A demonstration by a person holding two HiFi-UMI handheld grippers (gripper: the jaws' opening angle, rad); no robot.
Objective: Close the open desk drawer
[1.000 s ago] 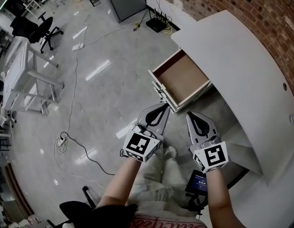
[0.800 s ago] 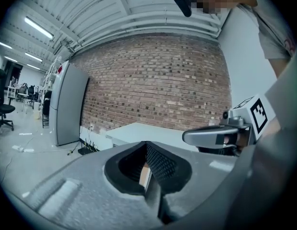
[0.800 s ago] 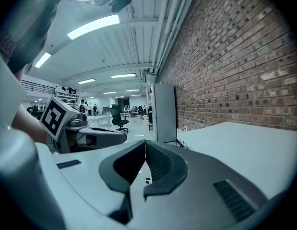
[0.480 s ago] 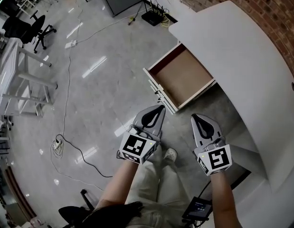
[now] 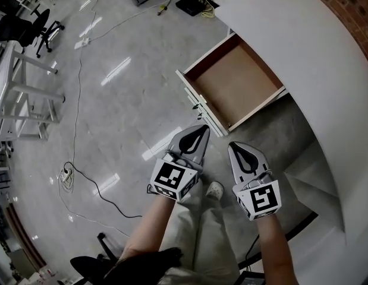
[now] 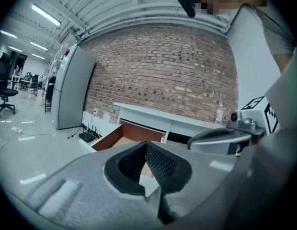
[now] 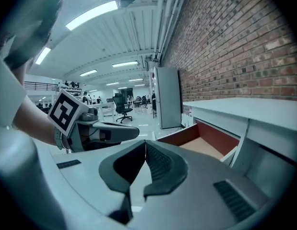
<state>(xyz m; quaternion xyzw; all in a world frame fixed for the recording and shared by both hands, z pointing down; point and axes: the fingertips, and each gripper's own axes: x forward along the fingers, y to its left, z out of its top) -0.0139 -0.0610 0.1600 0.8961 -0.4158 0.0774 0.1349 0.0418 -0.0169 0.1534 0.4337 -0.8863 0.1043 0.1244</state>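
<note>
1. Head view: the drawer [image 5: 237, 82] stands pulled out from the front edge of the curved white surface [image 5: 308, 52], its bare brown bottom showing and its white front panel facing the grey floor [image 5: 112, 111].
2. The left tool [image 5: 203, 127] points toward the near corner of the drawer's front panel. Its tip is close to the panel but apart from it.
3. The right tool [image 5: 233, 145] is held beside the left one, a little farther from the drawer front, and touches nothing.
4. Left gripper view: the left tool's jaws are pressed together at the tips, with nothing between them. Beyond them are the open drawer, the surface and a brick wall [image 6: 162, 71].
5. Right gripper view: the right tool's jaws also meet at the tips and grip nothing. The drawer's reddish-brown inner wall shows ahead to the right, under the surface's edge.
6. A black cable [image 5: 82, 177] trails across the floor, well away from the surface, and an office chair [image 5: 23, 25] stands far off.
</note>
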